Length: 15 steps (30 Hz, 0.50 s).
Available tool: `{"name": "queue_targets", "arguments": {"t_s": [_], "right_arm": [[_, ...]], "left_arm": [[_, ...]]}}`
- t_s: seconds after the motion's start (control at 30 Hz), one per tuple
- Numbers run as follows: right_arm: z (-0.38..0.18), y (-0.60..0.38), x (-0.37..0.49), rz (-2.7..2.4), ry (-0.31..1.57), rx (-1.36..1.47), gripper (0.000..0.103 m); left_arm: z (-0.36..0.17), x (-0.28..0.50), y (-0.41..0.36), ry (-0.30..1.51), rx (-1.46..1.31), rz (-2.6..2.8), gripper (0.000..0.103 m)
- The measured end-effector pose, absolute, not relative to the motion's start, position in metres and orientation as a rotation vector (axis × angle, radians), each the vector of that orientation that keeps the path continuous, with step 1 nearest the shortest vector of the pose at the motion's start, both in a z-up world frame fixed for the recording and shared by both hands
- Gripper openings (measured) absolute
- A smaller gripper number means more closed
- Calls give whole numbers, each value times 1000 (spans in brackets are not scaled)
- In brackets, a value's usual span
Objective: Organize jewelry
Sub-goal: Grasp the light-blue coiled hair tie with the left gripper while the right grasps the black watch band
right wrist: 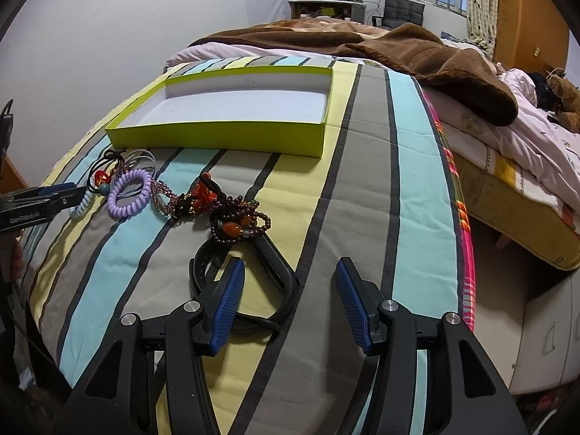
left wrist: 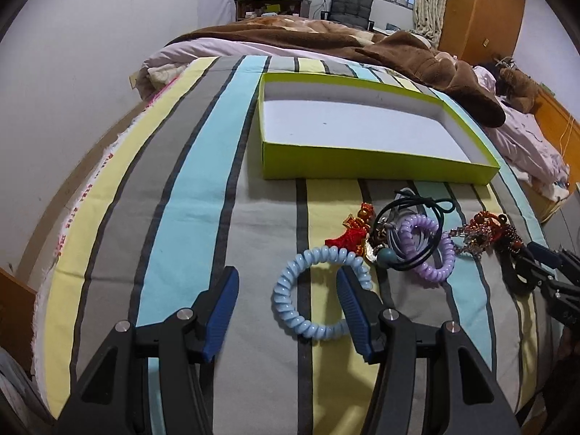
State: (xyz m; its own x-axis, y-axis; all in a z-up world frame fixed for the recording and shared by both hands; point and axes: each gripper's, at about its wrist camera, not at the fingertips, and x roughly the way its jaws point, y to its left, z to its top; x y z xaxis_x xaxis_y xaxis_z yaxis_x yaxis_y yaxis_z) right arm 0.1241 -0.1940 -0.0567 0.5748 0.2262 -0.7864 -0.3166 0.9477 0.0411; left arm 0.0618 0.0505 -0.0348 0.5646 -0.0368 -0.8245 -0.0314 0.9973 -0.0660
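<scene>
A pile of jewelry lies on the striped bedspread in front of an empty lime-green box (left wrist: 362, 165) (right wrist: 217, 134). A light blue coil bracelet (left wrist: 290, 311) lies at my open left gripper (left wrist: 288, 290); the right finger sits inside its ring. A purple coil bracelet (left wrist: 435, 272) (right wrist: 127, 206), a red tassel charm (left wrist: 357, 233), black cords (left wrist: 409, 203) and beaded pieces (left wrist: 485, 233) (right wrist: 235, 226) lie to the right. My right gripper (right wrist: 288, 282) is open and empty, its left finger over a black bangle (right wrist: 272, 264).
The striped bedspread (left wrist: 203, 188) (right wrist: 366, 166) ends at a pink edge (right wrist: 460, 217) on the right. A brown blanket (left wrist: 417, 58) and pink bedding (right wrist: 525, 130) lie behind the box. The wall is on the left.
</scene>
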Motion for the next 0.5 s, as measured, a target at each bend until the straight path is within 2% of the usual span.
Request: {"name": "queue_targets", "arguments": {"t_s": [0.13, 0.27, 0.4, 0.5], "right_arm": [[-56, -194, 123, 332, 902, -105, 36], [-56, -192, 122, 350, 901, -106, 25], [-56, -192, 119, 346, 895, -101, 23], [-55, -195, 116, 337, 891, -79, 22]], "left_arm": [[-35, 63, 49, 981, -31, 5, 58], [-35, 58, 49, 987, 4, 4, 58], [-36, 50, 52, 981, -14, -9, 58], [-35, 47, 52, 981, -3, -11, 51]]}}
